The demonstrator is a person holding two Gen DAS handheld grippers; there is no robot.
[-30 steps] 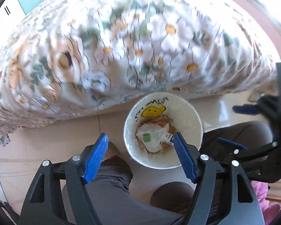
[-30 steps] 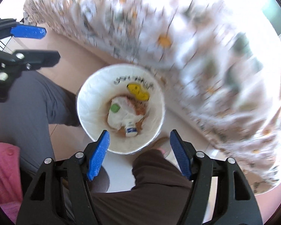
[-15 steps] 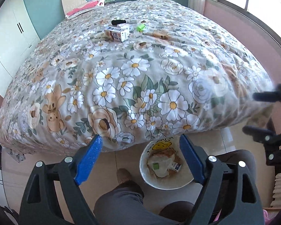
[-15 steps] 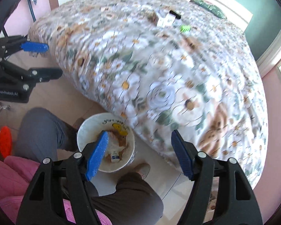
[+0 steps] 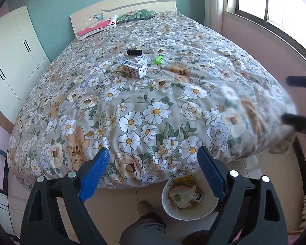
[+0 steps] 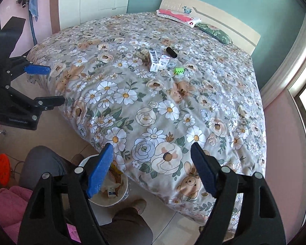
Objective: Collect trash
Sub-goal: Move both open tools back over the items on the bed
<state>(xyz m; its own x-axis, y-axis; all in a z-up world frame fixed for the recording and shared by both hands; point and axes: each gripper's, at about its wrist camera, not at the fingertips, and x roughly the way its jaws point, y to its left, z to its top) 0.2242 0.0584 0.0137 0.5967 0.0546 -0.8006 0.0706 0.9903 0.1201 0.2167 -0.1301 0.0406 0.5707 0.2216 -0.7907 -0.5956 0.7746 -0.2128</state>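
A white trash bin (image 5: 169, 208) (image 6: 122, 192) stands on the floor at the foot of the bed, holding crumpled paper and a small carton. On the floral bedspread (image 5: 153, 106) (image 6: 163, 106) far ahead lie white cartons (image 5: 133, 69) (image 6: 156, 61), a black cylinder (image 5: 134, 52) (image 6: 171, 52) and a green clip-like piece (image 5: 159, 59) (image 6: 179, 71). My left gripper (image 5: 154, 170) hovers over the bed's foot edge, its jaws still opening, nothing between them. My right gripper (image 6: 152, 166) is also high above the bin, jaws opening and empty.
A person's grey-trousered legs (image 5: 144, 228) (image 6: 40, 163) and slippered feet (image 5: 143, 206) (image 6: 139, 205) stand by the bin. Pillows (image 5: 95, 25) (image 6: 177, 17) lie at the headboard. White wardrobes (image 5: 12, 57) line the left wall; a window (image 5: 275, 10) is on the right.
Both grippers have risen from just above the bin and tilted up, so the whole bed now shows. Both pairs of jaws have spread wider. The bin has dropped to the bottom of each view.
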